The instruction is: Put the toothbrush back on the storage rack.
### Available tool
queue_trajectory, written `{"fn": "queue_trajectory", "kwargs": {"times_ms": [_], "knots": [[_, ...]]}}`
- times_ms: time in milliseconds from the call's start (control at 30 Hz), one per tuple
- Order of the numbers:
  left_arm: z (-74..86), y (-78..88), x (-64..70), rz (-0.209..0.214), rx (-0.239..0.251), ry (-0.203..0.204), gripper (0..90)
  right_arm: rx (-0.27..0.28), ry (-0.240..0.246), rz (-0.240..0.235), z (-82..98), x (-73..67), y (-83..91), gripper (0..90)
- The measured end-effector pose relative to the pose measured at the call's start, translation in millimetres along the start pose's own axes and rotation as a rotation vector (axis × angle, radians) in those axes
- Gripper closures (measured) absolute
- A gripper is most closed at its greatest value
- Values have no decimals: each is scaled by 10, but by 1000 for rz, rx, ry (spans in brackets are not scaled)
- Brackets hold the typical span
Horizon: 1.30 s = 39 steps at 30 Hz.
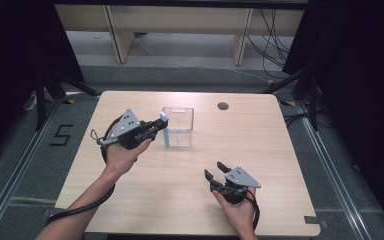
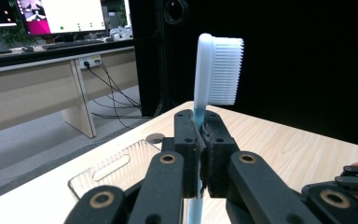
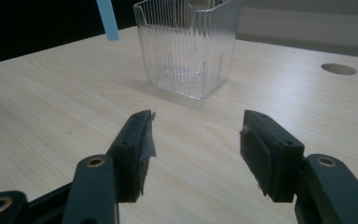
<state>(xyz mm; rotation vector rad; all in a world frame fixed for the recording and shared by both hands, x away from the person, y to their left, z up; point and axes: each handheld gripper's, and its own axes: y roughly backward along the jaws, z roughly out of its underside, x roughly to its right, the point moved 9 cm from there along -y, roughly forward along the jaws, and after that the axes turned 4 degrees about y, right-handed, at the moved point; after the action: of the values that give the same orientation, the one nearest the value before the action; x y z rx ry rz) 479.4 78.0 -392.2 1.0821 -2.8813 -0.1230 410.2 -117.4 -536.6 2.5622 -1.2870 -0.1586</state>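
Item 1: right gripper, nearest the high view, low over the near right part of the table. Fingers stood apart and released, nothing between them, aimed toward the container. The hand gripped it from behind, wrist entering from the table's near edge.

Item 2: left gripper, raised over the table's left middle, forearm angled in from the near left corner. Fingers were clenched on the toothbrush.

Item 3: toothbrush, blue handle, white head with bristles, held upright, head upward. It hung just beside the left wall of the container, lower end clear of the table. Judged light and stiff, the smooth thin handle liable to swivel in a pinch. Best hold judged to be on the handle, below the head, as gripped here.

Item 4: clear ribbed plastic container, open-topped, standing upright on the table. Judged light, rigid and easy to nudge or tip.
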Motion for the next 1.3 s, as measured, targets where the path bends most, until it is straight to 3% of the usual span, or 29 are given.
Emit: {"fn": "queue_trajectory", "kwargs": {"times_ms": [100,267,367,467,567,600,700,833,1033,1100,1233,1300], "knots": [[-36,-6,-26,-6,7,-8,858,0,16,23,-1,39,24,445],[-99,-11,-78,-17,21,-11,858,14,-8,18,7,40,26,445],[-128,-9,-115,-26,25,-14,858,18,10,27,7,64,29,445],[-154,-14,-137,-29,29,-16,858,17,-16,10,7,31,26,446],[-184,-24,-168,-37,34,-22,858,18,8,18,4,48,28,447],[-194,-30,-177,-39,38,-21,858,14,-14,11,10,29,28,447],[-216,-40,-211,-46,38,-25,858,6,3,18,11,34,37,444],[-269,-52,-245,-53,43,-41,858,13,-20,-2,3,4,27,441],[-318,-90,-280,-59,49,-47,858,6,13,11,2,31,31,435],[-326,-103,-288,-61,50,-48,858,3,-28,5,1,-1,35,432],[-338,-130,-307,-66,54,-46,858,7,18,15,-14,37,43,429],[-341,-140,-321,-69,56,-47,858,-2,-10,16,-4,19,53,428]]}}
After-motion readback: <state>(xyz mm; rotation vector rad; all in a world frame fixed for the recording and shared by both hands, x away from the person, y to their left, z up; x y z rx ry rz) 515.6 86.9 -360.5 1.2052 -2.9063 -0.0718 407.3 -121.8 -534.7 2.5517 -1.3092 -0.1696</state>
